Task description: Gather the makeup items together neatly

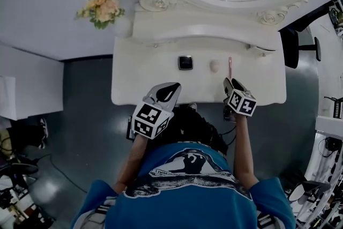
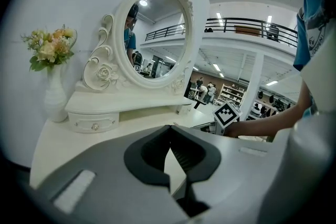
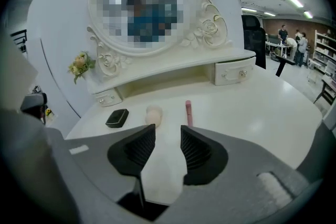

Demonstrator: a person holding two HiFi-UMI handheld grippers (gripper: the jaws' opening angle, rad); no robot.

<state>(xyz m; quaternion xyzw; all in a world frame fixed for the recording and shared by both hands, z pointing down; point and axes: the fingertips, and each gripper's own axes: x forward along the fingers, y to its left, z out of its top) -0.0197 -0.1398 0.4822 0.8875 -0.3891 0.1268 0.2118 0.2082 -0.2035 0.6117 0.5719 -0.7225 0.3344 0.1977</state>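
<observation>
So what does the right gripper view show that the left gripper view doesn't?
Only the right gripper view: the black compact, beige sponge and pink tube, beyond the open, empty jaws of the right gripper. Only the left gripper view: the left gripper, jaws together, and the person's arm. Both: the oval mirror, flowers and white dressing table.

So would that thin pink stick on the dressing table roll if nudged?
Probably: the pink stick looks slim and rounded, lying flat on the smooth glossy tabletop, so a sideways nudge may roll it. It also looks light and stiff, likely easy to lift.
</observation>
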